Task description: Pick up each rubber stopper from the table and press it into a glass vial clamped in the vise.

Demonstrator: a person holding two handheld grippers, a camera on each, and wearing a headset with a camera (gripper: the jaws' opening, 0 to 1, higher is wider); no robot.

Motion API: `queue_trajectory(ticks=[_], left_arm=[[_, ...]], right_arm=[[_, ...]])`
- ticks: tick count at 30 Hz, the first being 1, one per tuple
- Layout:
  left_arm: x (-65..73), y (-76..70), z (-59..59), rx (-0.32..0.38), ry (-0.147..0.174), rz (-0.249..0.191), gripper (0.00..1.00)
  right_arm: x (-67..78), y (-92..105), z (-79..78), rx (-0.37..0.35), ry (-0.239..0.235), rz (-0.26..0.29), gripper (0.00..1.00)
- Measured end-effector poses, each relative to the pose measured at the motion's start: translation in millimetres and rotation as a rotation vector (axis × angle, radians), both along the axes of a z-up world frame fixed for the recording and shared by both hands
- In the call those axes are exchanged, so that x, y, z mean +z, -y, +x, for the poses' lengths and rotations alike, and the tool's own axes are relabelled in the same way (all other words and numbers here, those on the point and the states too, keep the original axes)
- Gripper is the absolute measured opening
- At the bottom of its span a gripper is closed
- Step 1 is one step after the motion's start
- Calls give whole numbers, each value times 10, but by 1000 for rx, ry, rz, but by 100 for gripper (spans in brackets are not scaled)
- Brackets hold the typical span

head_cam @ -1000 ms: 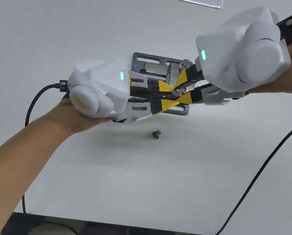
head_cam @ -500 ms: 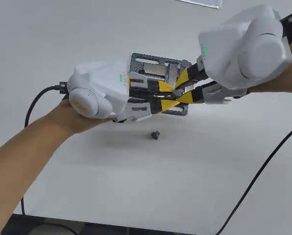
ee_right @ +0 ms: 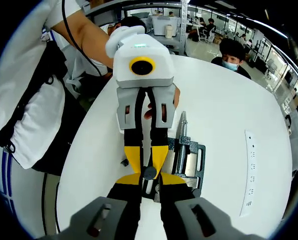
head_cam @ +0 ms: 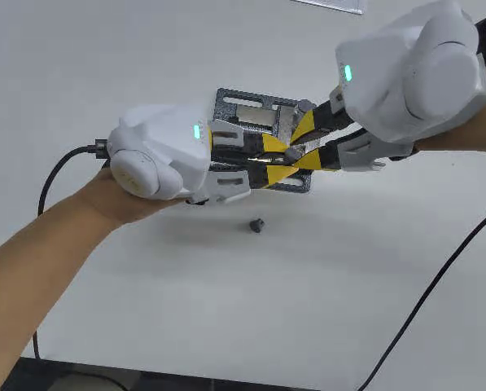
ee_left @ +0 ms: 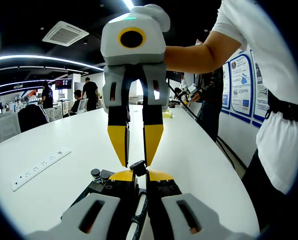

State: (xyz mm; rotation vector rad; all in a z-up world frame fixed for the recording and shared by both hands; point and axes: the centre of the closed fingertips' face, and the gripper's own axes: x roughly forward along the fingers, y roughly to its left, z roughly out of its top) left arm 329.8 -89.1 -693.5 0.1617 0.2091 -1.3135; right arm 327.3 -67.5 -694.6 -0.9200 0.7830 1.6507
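A small dark rubber stopper (head_cam: pixel 292 153) (ee_left: pixel 139 166) (ee_right: pixel 149 172) hangs in the air just above the grey vise (head_cam: pixel 244 105) (ee_right: pixel 194 161) (ee_left: pixel 100 183). Both grippers meet tip to tip on it. My left gripper (head_cam: pixel 288 160) (ee_left: pixel 140 172) comes from the left and its jaws stand nearly together on the stopper. From the right, my right gripper (head_cam: pixel 295 152) (ee_right: pixel 149 176) pinches the same stopper with its yellow fingertips. A second stopper (head_cam: pixel 258 225) (ee_right: pixel 124 162) lies on the white table in front of the vise. Two dark-topped vials (ee_left: pixel 96 173) stand in the vise.
A black cable (head_cam: pixel 438 285) crosses the table at the right, and another cable (head_cam: pixel 59 169) trails off the left hand. A white power strip (ee_left: pixel 39 167) (ee_right: pixel 248 170) lies on the table beyond the vise. People stand in the room behind.
Both grippers have stayed tip to tip on the stopper and drifted slightly, the right one a little upward. The stopper on the table has not moved.
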Motion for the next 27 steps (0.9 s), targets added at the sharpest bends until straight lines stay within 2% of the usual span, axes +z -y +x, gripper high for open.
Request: queue_trajectory(ticks=[6, 8, 10, 13, 15, 18, 21, 27], left_arm=[[1, -6, 10, 13, 28, 0, 4], [-57, -24, 23, 21, 48, 33, 3], [-69, -28, 10, 20, 38, 28, 3], [-59, -38, 15, 30, 47, 22, 3], [-46, -44, 33, 40, 67, 23, 3], [-38, -49, 62, 53, 116, 43, 3], [-27, -55, 85, 63, 144, 50, 3], [-35, -70, 118, 72, 173, 63, 3]], right_arm=[[22, 0, 16, -43, -21, -4, 14], [24, -2, 9, -57, -42, -2, 16], [24, 1, 20, -65, -43, -3, 16], [6, 20, 28, -85, -65, -11, 17], [-6, 19, 28, -105, -80, -15, 17], [-7, 5, 39, -137, -105, -10, 18], [6, -10, 78, -167, -114, -2, 18], [6, -25, 119, -190, -107, -4, 17]])
